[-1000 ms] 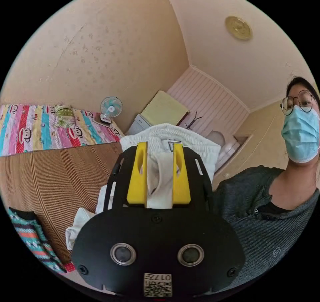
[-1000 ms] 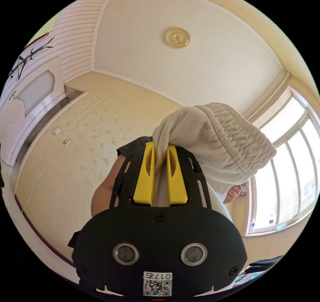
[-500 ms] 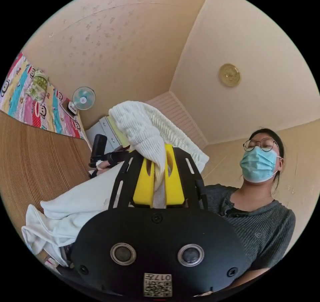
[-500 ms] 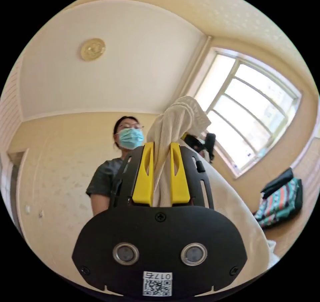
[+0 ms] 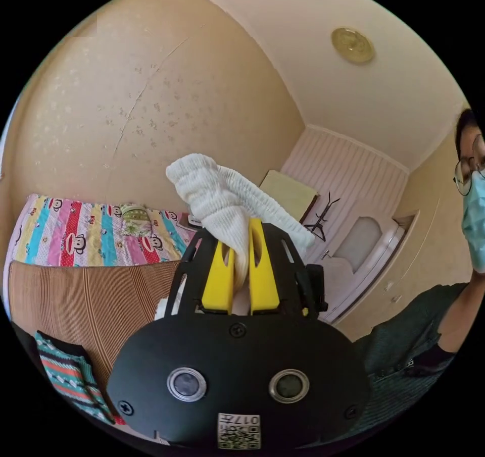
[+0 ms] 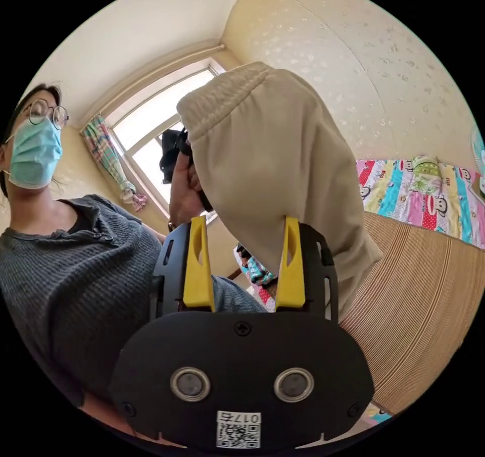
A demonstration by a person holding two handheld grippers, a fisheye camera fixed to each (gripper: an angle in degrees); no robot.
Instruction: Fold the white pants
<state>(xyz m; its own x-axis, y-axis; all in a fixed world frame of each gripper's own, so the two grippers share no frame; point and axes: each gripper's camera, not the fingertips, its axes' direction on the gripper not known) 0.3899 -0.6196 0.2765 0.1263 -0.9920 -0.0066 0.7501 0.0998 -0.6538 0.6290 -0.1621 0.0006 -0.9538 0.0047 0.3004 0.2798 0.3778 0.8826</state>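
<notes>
The white pants (image 5: 214,199) are held up in the air by their ribbed waistband. My left gripper (image 5: 241,232) is shut on that waistband, with the cloth bunched above the yellow jaws. In the right gripper view the pants (image 6: 273,154) hang as a wide fold in front of my right gripper (image 6: 244,222), whose jaws stand wide apart and open; the cloth brushes past its right jaw. Behind the fold, a hand (image 6: 183,189) holds the left gripper (image 6: 172,149).
A brown striped mat (image 5: 86,295) covers the bed, with a colourful cartoon quilt (image 5: 76,235) along the wall. A teal striped garment (image 5: 68,376) lies at the mat's near edge. The person in a grey top (image 6: 76,275) stands close by. A window (image 6: 151,139) is behind.
My right gripper has opened and let go of the pants. The left gripper stays shut on the waistband. Both cameras have swung round to other parts of the room.
</notes>
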